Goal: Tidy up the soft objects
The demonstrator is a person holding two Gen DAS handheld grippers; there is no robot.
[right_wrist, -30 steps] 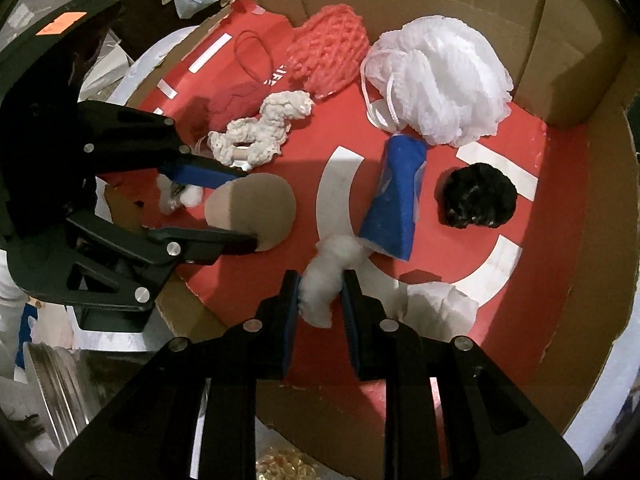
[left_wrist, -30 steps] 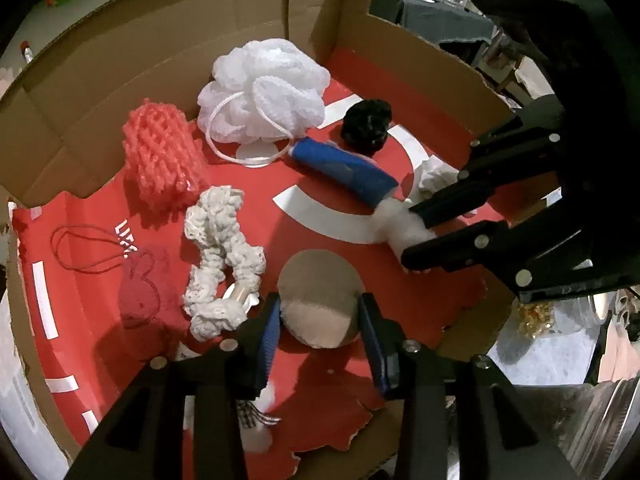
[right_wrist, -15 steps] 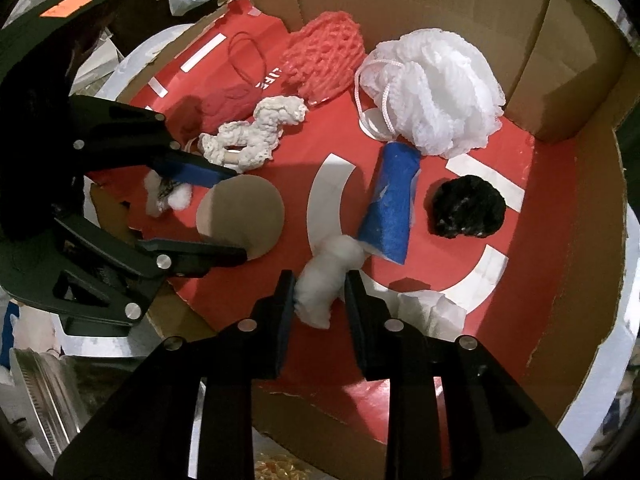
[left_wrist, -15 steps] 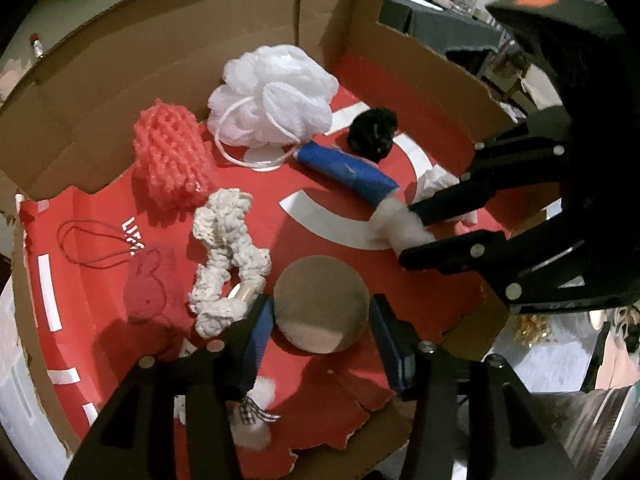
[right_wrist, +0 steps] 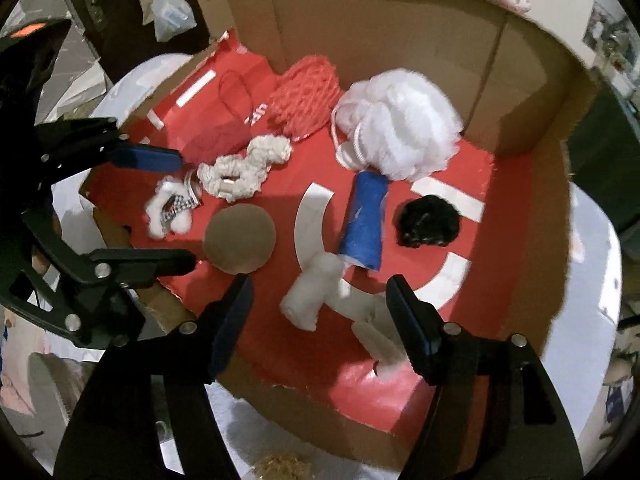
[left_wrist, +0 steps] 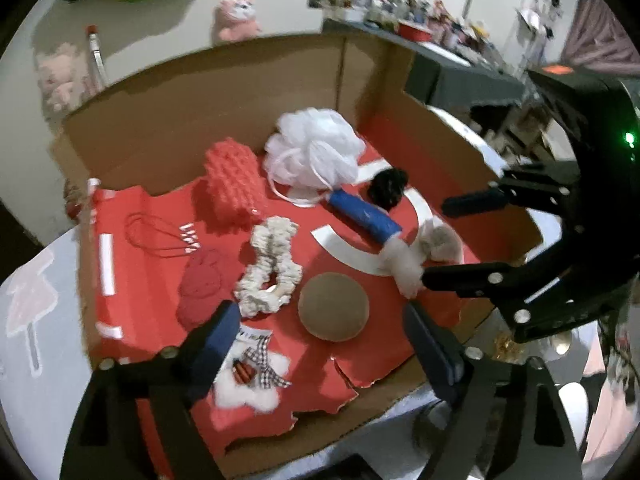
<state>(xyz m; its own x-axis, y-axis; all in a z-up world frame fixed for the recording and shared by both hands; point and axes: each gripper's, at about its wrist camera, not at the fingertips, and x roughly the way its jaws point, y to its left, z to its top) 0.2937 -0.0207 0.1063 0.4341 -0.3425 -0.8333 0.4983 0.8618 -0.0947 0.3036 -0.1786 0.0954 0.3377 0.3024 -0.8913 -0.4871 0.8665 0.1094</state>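
Note:
An open cardboard box [left_wrist: 224, 92] [right_wrist: 532, 92] with a red floor holds several soft things. A round tan pad [left_wrist: 333, 306] [right_wrist: 239, 239] lies near the front, a white cotton wad [left_wrist: 402, 266] [right_wrist: 310, 294] beside a blue roll [left_wrist: 362, 210] [right_wrist: 364, 220]. My left gripper [left_wrist: 320, 330] is open and empty above the tan pad. My right gripper [right_wrist: 320, 304] is open and empty above the cotton wad. A white mesh puff [left_wrist: 312, 150] [right_wrist: 400, 120], a red knit pouch [left_wrist: 232, 180] [right_wrist: 306, 94], a white crochet loop [left_wrist: 270, 268] [right_wrist: 244, 166] and a black scrunchie [left_wrist: 388, 186] [right_wrist: 428, 220] lie further in.
A white fluffy star with a checked bow [left_wrist: 250, 376] [right_wrist: 170, 208] and a dark red plush [left_wrist: 198, 288] lie at the box's left front. A crumpled white tissue [left_wrist: 440, 240] [right_wrist: 376, 328] lies at the right front. The box's front wall is torn low.
Both grippers have opened wide and pulled back and up. The left let go of the tan pad, the right let go of the cotton wad; both things lie on the red floor.

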